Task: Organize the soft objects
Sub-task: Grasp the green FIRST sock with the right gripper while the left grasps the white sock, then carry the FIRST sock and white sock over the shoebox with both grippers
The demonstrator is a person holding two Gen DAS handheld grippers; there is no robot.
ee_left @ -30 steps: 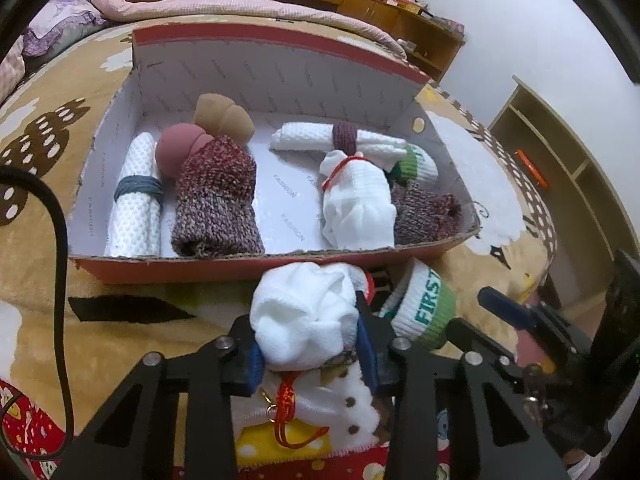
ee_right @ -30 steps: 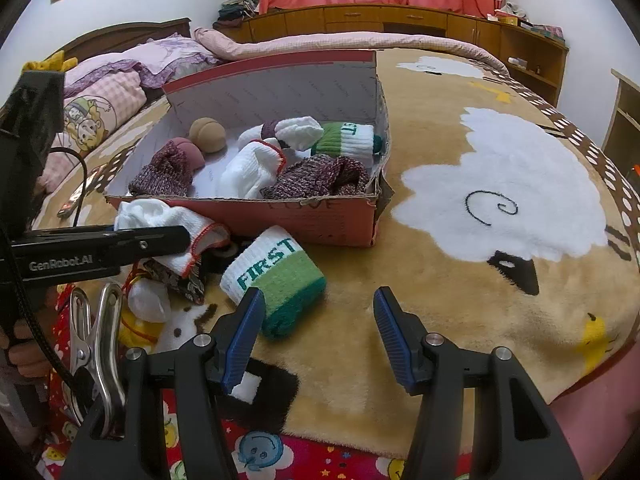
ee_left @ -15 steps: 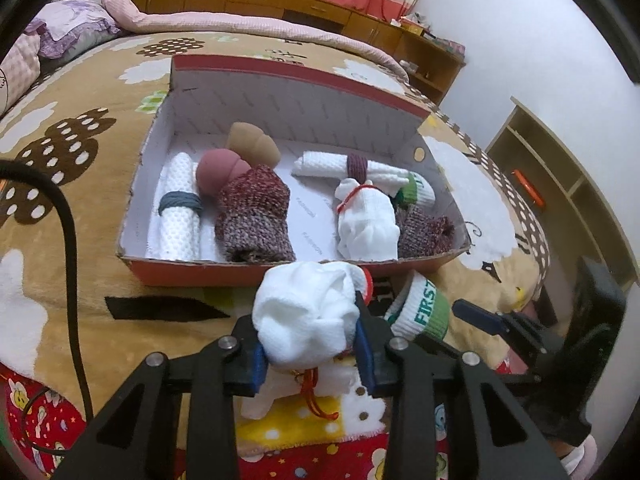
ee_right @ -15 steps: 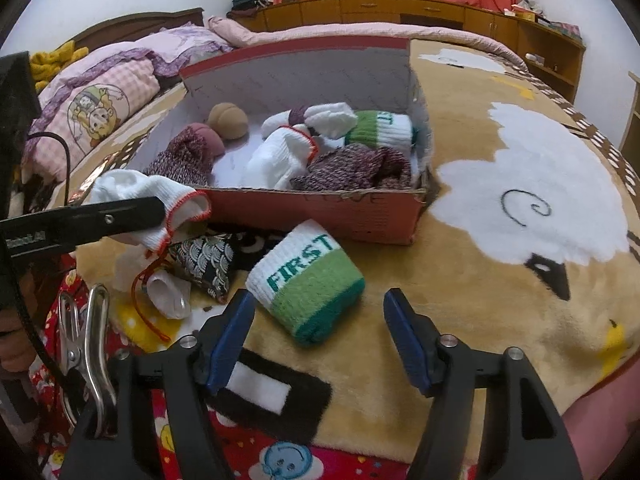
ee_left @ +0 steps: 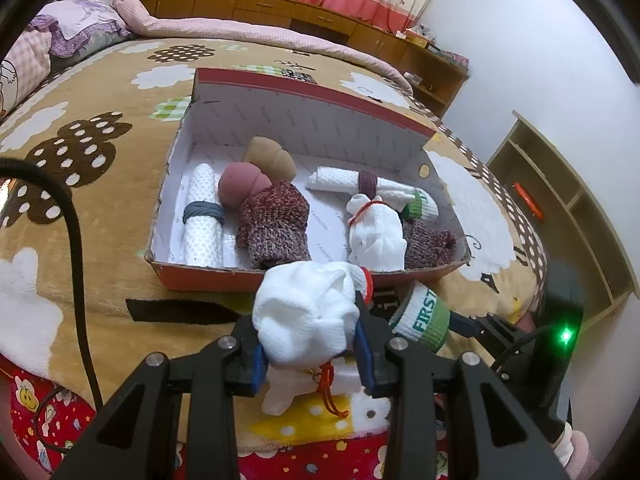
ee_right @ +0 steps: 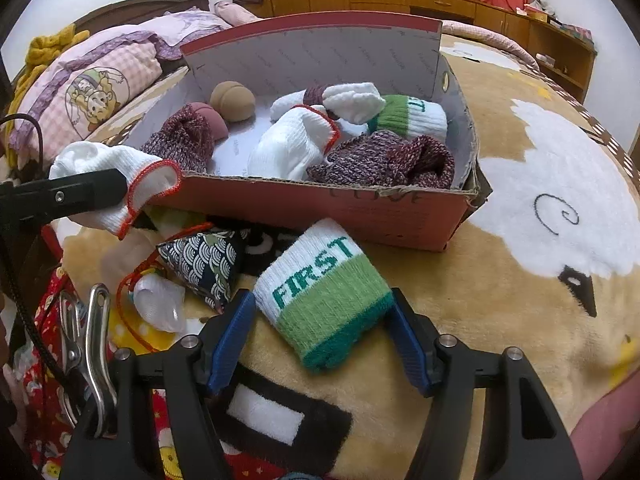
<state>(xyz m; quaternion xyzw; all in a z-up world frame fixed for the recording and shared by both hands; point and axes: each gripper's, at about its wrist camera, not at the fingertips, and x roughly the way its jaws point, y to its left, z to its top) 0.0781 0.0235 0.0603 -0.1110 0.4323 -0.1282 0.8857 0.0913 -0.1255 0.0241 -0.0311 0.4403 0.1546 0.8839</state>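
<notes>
One red cardboard box (ee_left: 304, 280) lies ahead of both pairs of fingers on the sheep-patterned blanket (ee_right: 520, 240). It holds two maroon knit rolls, two banded white rolls, two round balls, one white sock and one green-cuffed sock. The left gripper (ee_left: 310, 354) is clamped on a second white sock (ee_left: 308, 320), just short of the box's near wall, higher than a second ago. The right gripper (ee_right: 324, 328) has advanced: its spread fingers now flank the green "FIRST" sock (ee_right: 324, 292). One patterned pouch (ee_right: 204, 264) lies just left of them.
</notes>
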